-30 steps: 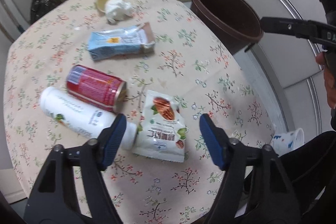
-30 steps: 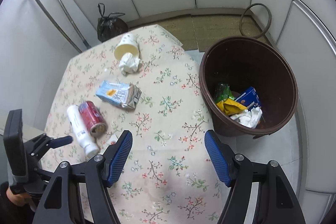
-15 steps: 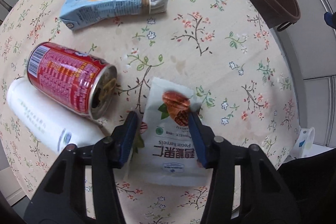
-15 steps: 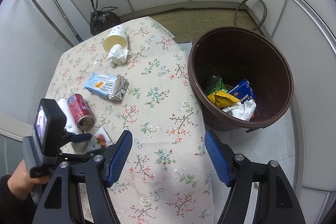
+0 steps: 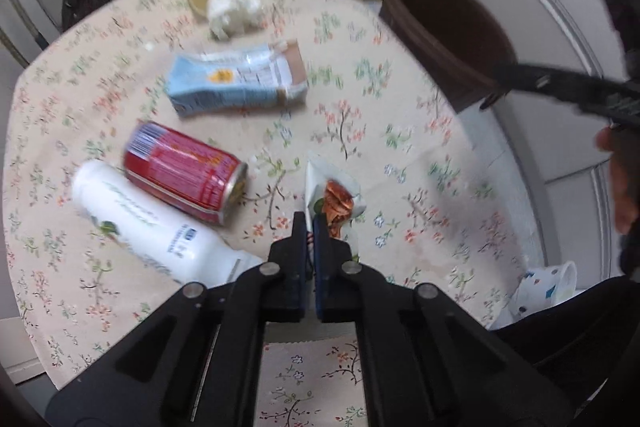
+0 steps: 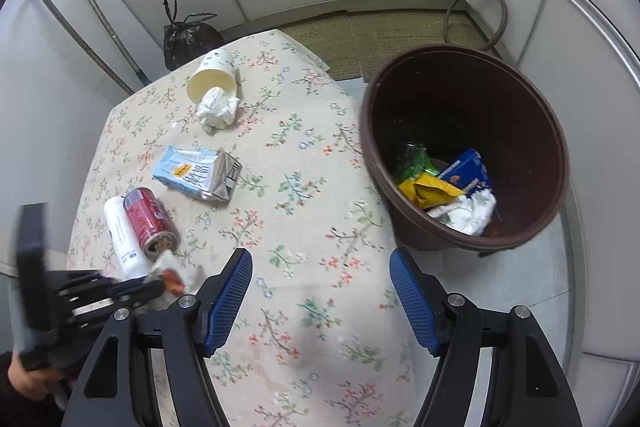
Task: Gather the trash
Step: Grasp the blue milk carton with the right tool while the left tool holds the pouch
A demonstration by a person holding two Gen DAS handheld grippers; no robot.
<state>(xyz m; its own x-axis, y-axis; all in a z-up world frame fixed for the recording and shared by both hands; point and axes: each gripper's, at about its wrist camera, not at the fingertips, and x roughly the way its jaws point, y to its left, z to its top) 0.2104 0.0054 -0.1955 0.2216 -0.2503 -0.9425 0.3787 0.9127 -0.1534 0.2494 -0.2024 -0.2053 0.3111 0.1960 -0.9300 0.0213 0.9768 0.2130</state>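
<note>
One thin edge of the snack packet (image 5: 334, 193) is all the left gripper (image 5: 309, 227) has, its jaws pinched together on the near end, so the crumpled foil could slide free on the carry and drop short of the brown bin (image 6: 466, 147) to the right. The packet stands up from the floral table (image 5: 400, 155), seemingly lifted clear, long axis running away from the jaws toward the far side. The right gripper (image 6: 322, 301) hangs spread wide, holding nothing. Farther left lie the can (image 5: 186, 173) and carton (image 5: 236, 81).

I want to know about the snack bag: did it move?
Yes. The snack bag, flat beside the can before, is now pinched in the left tongs and tipped up.
</note>
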